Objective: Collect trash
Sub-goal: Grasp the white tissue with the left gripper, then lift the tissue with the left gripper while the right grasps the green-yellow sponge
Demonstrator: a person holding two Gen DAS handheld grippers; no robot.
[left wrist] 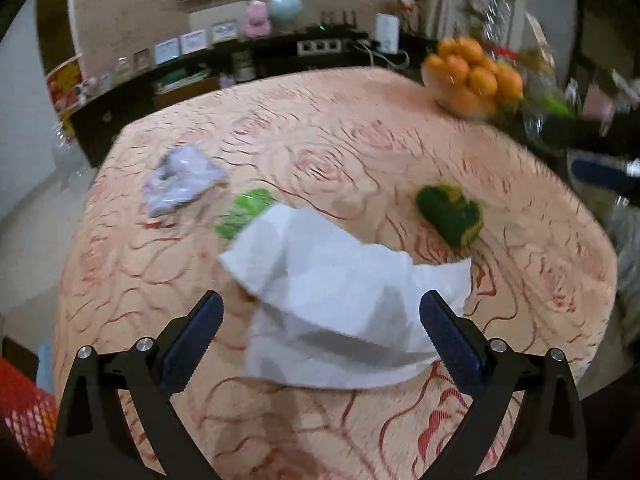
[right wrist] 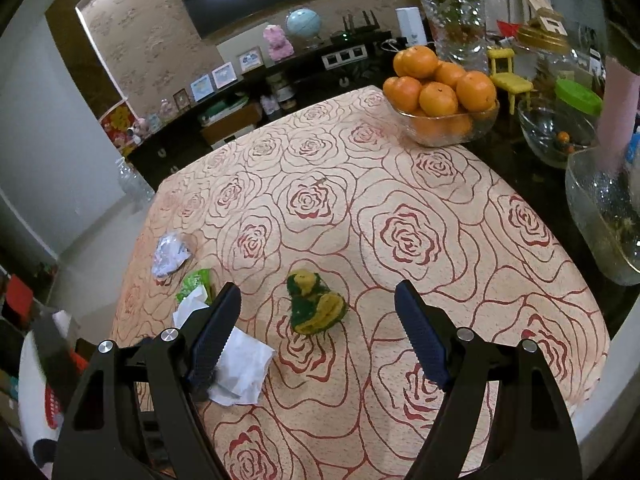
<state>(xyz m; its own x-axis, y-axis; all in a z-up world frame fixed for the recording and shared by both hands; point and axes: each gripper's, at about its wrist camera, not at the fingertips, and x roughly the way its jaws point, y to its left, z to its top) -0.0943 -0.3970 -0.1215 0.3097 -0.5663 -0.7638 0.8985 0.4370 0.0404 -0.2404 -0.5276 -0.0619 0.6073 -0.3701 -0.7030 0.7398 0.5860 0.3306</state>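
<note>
A white tissue lies crumpled on the rose-patterned tablecloth. It sits between the wide-spread fingers of my left gripper, and neither pad presses on it. Past it lie a green wrapper, a pale crumpled paper and a green-and-yellow wad. My right gripper is open and holds nothing. The green-and-yellow wad rests on the cloth just ahead of its fingertips. Beside its left finger I see the tissue, the green wrapper and the crumpled paper.
A glass bowl of oranges stands at the table's far right corner. Right of the cloth are a glass bowl, a large glass jar and a vase. A red mesh basket sits below the table's near left edge.
</note>
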